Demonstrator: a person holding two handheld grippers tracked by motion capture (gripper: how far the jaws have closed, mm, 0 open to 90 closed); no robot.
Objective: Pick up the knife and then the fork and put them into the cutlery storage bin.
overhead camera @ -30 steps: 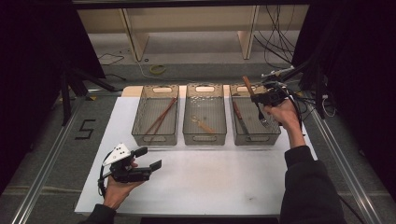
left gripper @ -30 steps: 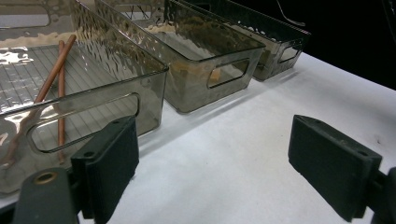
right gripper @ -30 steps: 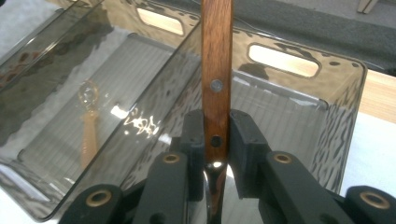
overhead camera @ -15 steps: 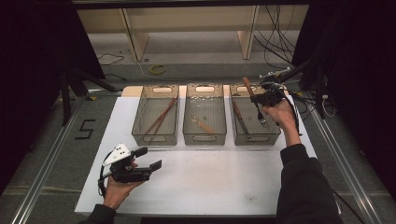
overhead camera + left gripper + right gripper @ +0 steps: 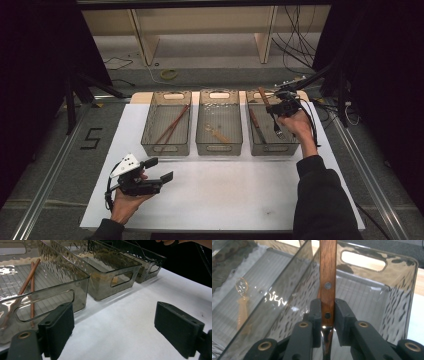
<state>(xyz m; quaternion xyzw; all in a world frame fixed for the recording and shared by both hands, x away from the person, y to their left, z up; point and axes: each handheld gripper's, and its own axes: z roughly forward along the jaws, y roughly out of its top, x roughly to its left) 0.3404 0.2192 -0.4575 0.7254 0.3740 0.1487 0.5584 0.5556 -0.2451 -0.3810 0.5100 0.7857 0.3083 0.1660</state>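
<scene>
High view: nearest the front edge of the white table (image 5: 225,200), toward its left corner, the left gripper (image 5: 159,170) lies level in the person's left hand (image 5: 127,200), its jaws spread wide with nothing between them, pointing right across the bare surface. It sits where it sat in the earlier frames. In the left gripper view the same jaws stand far apart over white tabletop, and the left bin (image 5: 42,290) with two brown chopsticks (image 5: 27,280) lies just beyond them.

Farther back, three clear bins stand in a row across the middle of the table: the left bin (image 5: 150,145), the middle bin (image 5: 220,149) with a pale spoon (image 5: 216,133), and the right bin (image 5: 272,149), in which a wood-handled utensil lies (image 5: 256,127).

Over the far end of the right bin, the right gripper (image 5: 274,106) is closed on a wood-handled fork (image 5: 263,96), whose metal end hangs down into the bin. In the right gripper view the pads pinch the handle (image 5: 327,277) near its lower rivet, the handle rising straight up against the bin's far wall. Compared with a second ago, the right hand (image 5: 295,122) and the fork have barely shifted; the grip is unchanged.
</scene>
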